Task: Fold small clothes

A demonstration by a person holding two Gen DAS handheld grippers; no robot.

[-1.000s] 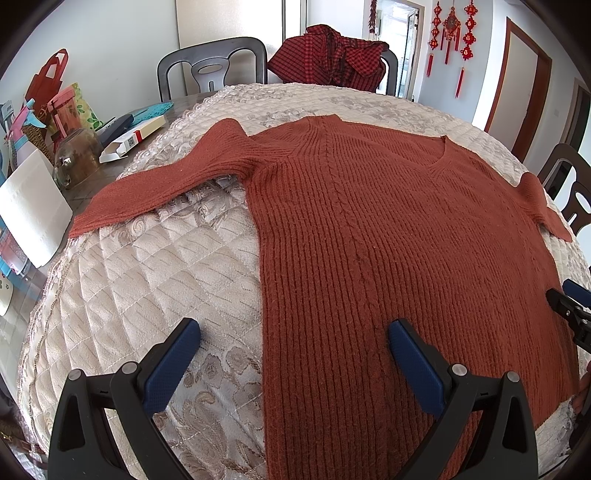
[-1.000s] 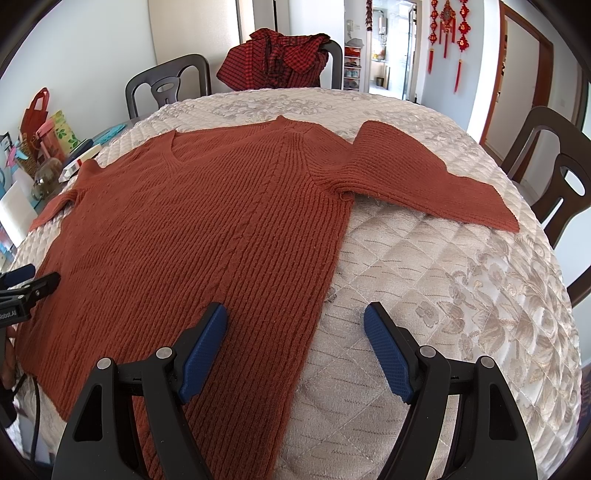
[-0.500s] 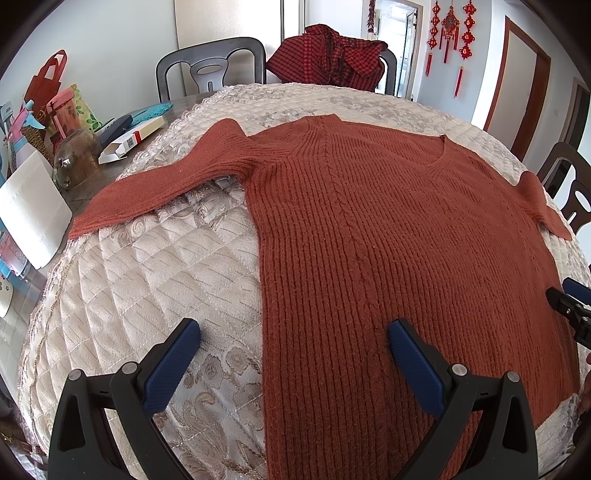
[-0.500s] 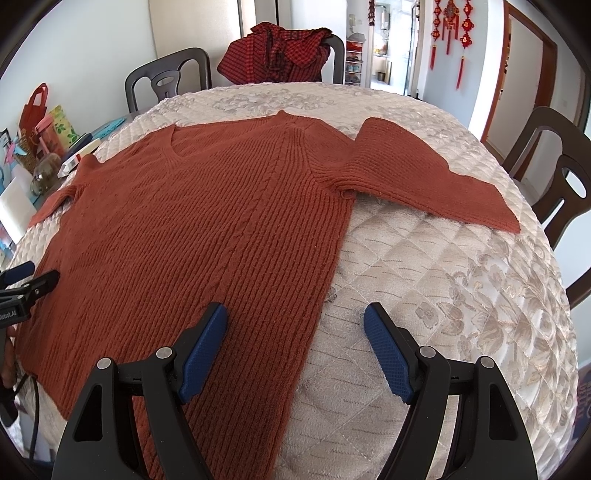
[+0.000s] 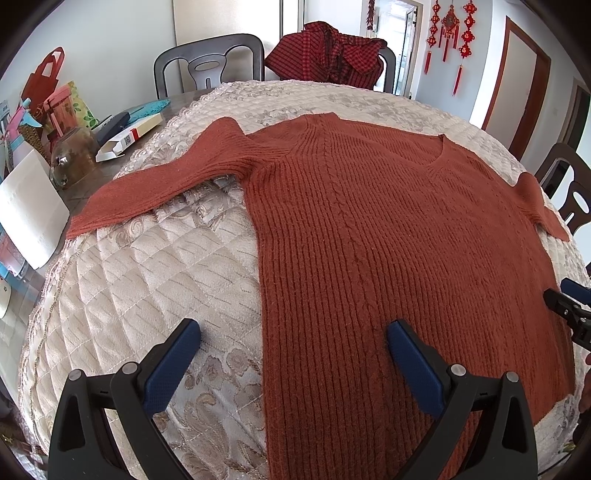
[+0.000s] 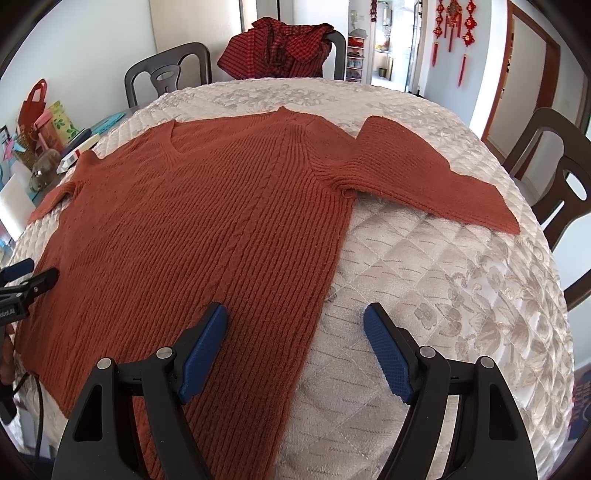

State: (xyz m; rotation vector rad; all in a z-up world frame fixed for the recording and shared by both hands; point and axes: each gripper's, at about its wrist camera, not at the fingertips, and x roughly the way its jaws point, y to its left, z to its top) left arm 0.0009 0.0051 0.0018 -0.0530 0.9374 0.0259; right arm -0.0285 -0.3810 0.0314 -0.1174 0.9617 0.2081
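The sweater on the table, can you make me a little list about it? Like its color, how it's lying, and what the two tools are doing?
item: sweater
color: rust orange, ribbed knit
state: spread flat, both sleeves out, not yet folded
lies on: quilted cream cover
left tool: open, straddling the sweater's side edge
right tool: open, straddling the other side edge
behind: red checked garment draped on a chair

I note quilted beige cover (image 5: 147,266) over round table. Red checked garment (image 6: 280,44) draped on far chair back. Dark chair (image 5: 207,62) beside it, another dark chair (image 6: 557,155) at right edge. I see red paper bag (image 5: 46,79), glass jar (image 5: 72,155), white carton (image 5: 127,142) on bare tabletop, left. Red hanging ornaments (image 5: 448,35) on far wall near brown door frame (image 5: 517,74).
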